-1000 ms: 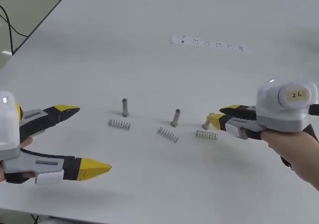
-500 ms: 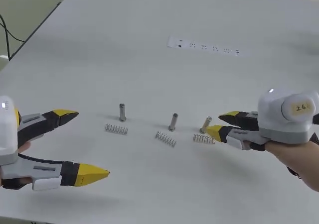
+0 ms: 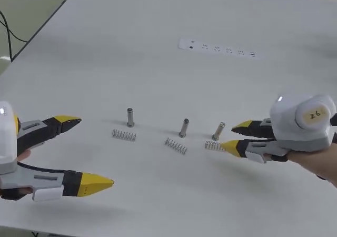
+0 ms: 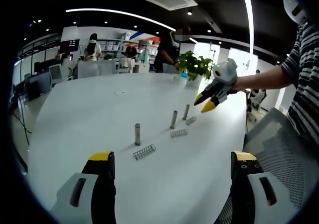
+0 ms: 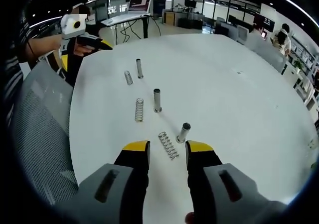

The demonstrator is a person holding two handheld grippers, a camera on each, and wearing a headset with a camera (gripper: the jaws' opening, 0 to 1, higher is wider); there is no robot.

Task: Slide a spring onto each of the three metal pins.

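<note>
Three short metal pins stand upright in a row on the white table: left pin (image 3: 130, 117), middle pin (image 3: 184, 127), right pin (image 3: 220, 130). A loose spring lies in front of each: left spring (image 3: 124, 135), middle spring (image 3: 176, 146), right spring (image 3: 214, 146). My right gripper (image 3: 235, 137) is open just right of the right pin, its near tip beside that spring's end. In the right gripper view the right spring (image 5: 168, 145) lies just ahead of the jaws, beside the right pin (image 5: 183, 132). My left gripper (image 3: 89, 151) is wide open, well left of the row, holding nothing.
A white power strip (image 3: 217, 49) lies flat farther back on the table (image 3: 158, 79). The table's left edge (image 3: 42, 23) runs diagonally at the far left. A mesh chair (image 5: 40, 134) sits beside the table in the right gripper view.
My right gripper has shifted slightly toward the near side, uncovering the right pin, and its jaws stand a little wider. The left gripper has barely moved.
</note>
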